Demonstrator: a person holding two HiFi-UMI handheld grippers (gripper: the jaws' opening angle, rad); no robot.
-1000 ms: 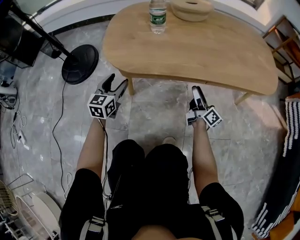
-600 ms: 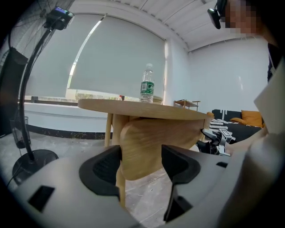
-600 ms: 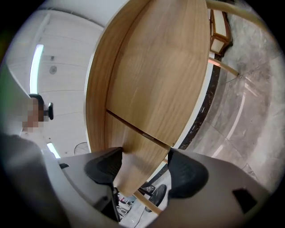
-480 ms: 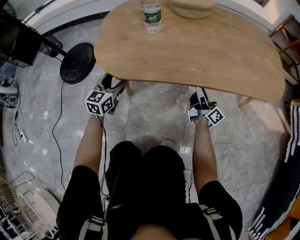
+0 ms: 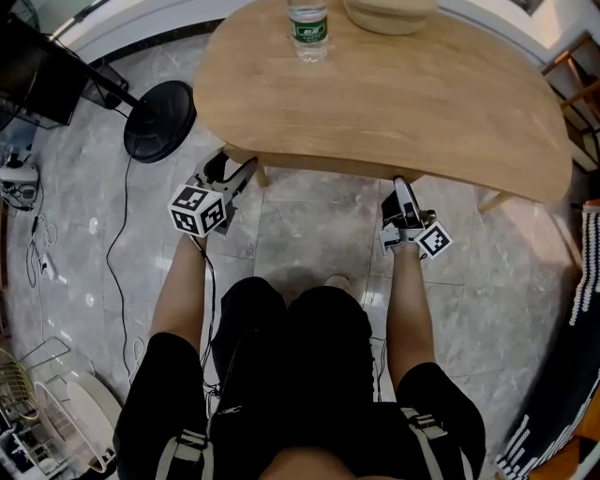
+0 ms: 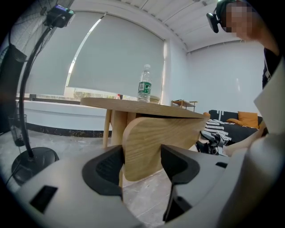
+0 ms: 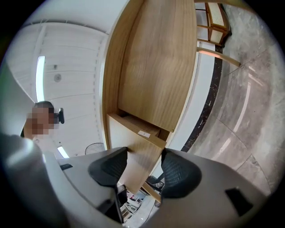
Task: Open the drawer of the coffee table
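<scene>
- Faces a light-wood coffee table [image 5: 394,103] across a grey marble floor [image 5: 309,225], black-clad knees between both forearms.
- Holds the left gripper [image 5: 232,171] low by the table's near left leg [image 5: 262,175], tips at the edge of the tabletop.
- Holds its jaws apart and empty, with a rounded wooden panel [image 6: 160,142] under the tabletop framed between the dark pads [image 6: 109,167], beyond them.
- Points the right gripper [image 5: 403,192] upward, tips tucked under the near edge of the tabletop.
- Has just been drawing its jaws closer, though not together, with the drawer front [image 7: 138,156] filling the gap between the ribbed pads [image 7: 178,171] and no clear squeeze on it.
- Finds the drawer beneath the tabletop on the right-hand side, hidden from the head view, with a small white label [image 7: 143,133] on the box behind its pale front.
- Shows a green-labelled water bottle [image 5: 308,28] and a pale round bowl [image 5: 389,14] near each other at the table's far edge.
- Shows a black round stand base [image 5: 159,122] on the floor to the left, with a cable [image 5: 117,244] trailing from it.
</scene>
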